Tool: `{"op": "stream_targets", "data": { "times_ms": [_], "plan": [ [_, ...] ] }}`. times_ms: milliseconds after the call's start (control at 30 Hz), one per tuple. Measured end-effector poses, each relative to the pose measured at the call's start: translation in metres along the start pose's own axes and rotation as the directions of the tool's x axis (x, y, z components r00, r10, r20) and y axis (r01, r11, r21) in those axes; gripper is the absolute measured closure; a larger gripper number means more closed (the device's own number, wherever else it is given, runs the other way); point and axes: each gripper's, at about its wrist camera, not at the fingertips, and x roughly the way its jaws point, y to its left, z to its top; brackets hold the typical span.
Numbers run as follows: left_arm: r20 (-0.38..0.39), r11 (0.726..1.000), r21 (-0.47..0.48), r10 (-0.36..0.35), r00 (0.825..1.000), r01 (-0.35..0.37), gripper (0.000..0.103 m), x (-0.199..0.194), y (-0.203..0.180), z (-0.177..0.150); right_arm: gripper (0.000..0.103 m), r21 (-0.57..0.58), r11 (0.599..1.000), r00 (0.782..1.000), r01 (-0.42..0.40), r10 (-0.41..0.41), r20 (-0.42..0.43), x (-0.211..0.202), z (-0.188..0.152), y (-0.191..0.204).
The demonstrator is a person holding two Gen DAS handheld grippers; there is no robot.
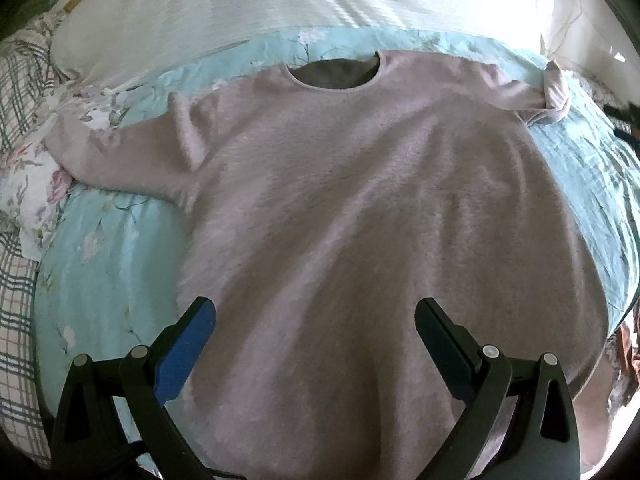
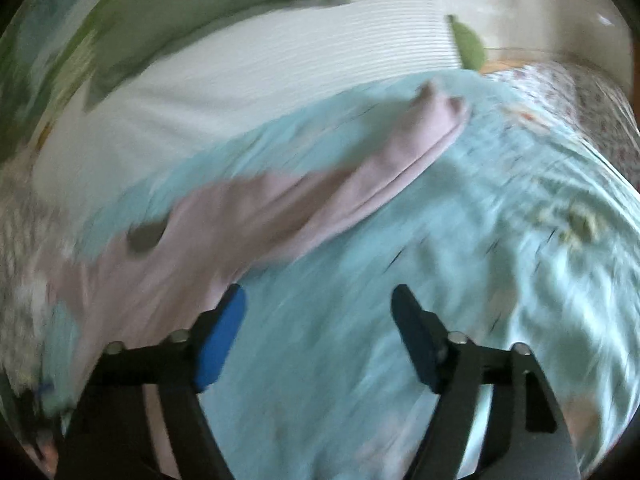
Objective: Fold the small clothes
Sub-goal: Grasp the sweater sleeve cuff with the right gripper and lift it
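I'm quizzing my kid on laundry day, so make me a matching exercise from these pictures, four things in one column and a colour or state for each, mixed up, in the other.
Column 1:
1. sweater
2. quilt
3. left tool
4. sweater's right sleeve

Column 2:
A. light blue with a flower print
B. open, empty, above the hem end
C. dusty pink, spread flat, neckline far from the camera
D. stretched out over the blue cover, away from the body

Pairs: 1-C, 2-A, 3-B, 4-D
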Motion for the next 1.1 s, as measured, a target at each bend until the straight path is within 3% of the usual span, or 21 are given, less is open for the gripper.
{"op": "stream_targets", "data": {
  "times_ms": [67, 100, 133, 333, 467, 567, 633, 700, 767, 933, 1100],
  "plan": [
    [-0.029, 1.0, -0.004, -0.003, 1.0, 0.003, 0.003, 0.01, -0.002, 0.007, 0.05, 0.119, 0.993, 1.0, 0.021, -0.023, 0.017, 0.019, 0.029, -0.04],
    [-0.042, 1.0, -0.007, -0.008, 0.999, 0.008, 0.003, 0.014, -0.003, 0.008, 0.063, 0.194, 0.981, 0.999, 0.031, -0.034, 0.017, 0.032, 0.044, -0.063],
    [-0.058, 1.0, -0.008, -0.009, 0.998, 0.008, 0.003, 0.02, -0.004, 0.012, 0.066, 0.225, 0.974, 0.999, 0.029, -0.033, 0.017, 0.037, 0.049, -0.072],
    [-0.12, 1.0, -0.007, -0.019, 0.993, 0.018, 0.003, 0.05, -0.013, 0.031, 0.066, 0.362, 0.931, 0.996, 0.044, -0.071, 0.063, 0.099, 0.123, -0.133],
    [-0.164, 1.0, -0.006, -0.024, 0.986, 0.023, 0.003, 0.07, -0.02, 0.041, 0.066, 0.364, 0.922, 0.987, 0.135, -0.158, 0.033, 0.139, 0.158, -0.156],
    [-0.18, 1.0, -0.002, -0.019, 0.984, 0.019, 0.003, 0.08, -0.02, 0.045, 0.066, 0.37, 0.907, 0.976, 0.199, -0.218, 0.009, 0.164, 0.173, -0.175],
    [-0.191, 1.0, -0.006, -0.017, 0.981, 0.016, 0.003, 0.086, -0.018, 0.046, 0.066, 0.377, 0.909, 0.981, 0.178, -0.195, 0.007, 0.171, 0.176, -0.184],
    [-0.201, 1.0, -0.015, -0.025, 0.979, 0.023, 0.003, 0.089, -0.017, 0.046, 0.067, 0.362, 0.919, 0.983, 0.157, -0.18, 0.029, 0.172, 0.177, -0.184],
    [-0.195, 0.999, -0.016, -0.033, 0.98, 0.031, 0.003, 0.089, -0.016, 0.046, 0.094, 0.333, 0.936, 0.99, 0.115, -0.135, 0.038, 0.169, 0.176, -0.176],
    [-0.165, 0.999, -0.016, -0.053, 0.985, 0.052, 0.003, 0.08, -0.016, 0.042, 0.097, 0.195, 0.98, 0.995, 0.031, -0.048, 0.083, 0.139, 0.174, -0.129],
    [-0.131, 0.997, -0.025, -0.08, 0.988, 0.077, 0.003, 0.065, -0.014, 0.035, 0.097, 0.09, 0.994, 0.994, -0.068, 0.06, 0.092, 0.104, 0.159, -0.058]
  ]
}}
